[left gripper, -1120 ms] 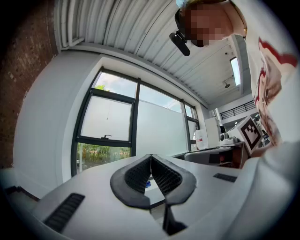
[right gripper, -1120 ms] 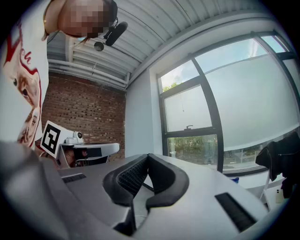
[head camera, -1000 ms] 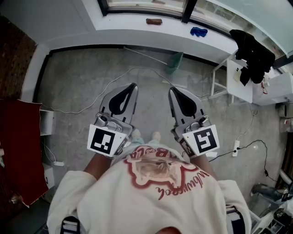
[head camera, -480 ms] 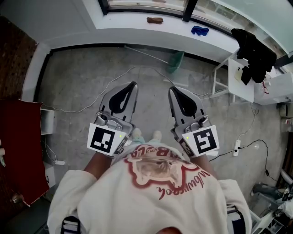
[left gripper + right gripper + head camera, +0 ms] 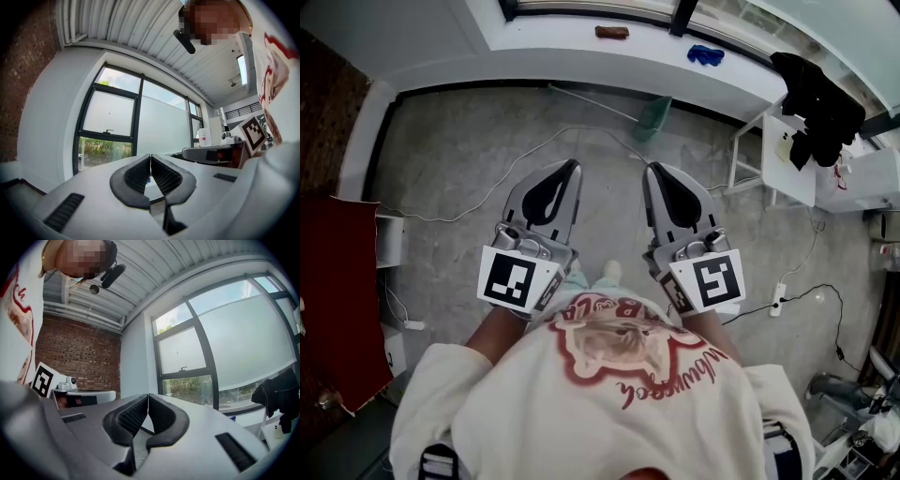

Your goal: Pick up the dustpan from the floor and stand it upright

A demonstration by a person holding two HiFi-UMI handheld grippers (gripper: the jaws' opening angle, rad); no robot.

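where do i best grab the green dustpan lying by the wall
Grip the long thin handle, probably close to the green pan of the dustpan, where it should be easier to tip upright. It lies flat on the floor along the white wall, with the handle running left from the pan. Come down from above on the room side and close across the handle.

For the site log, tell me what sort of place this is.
Probably a workshop or lab-type room, not a home: bare concrete floor with loose cables trailing across it, an exposed brick wall, and tall dark-framed windows under a ribbed metal ceiling.
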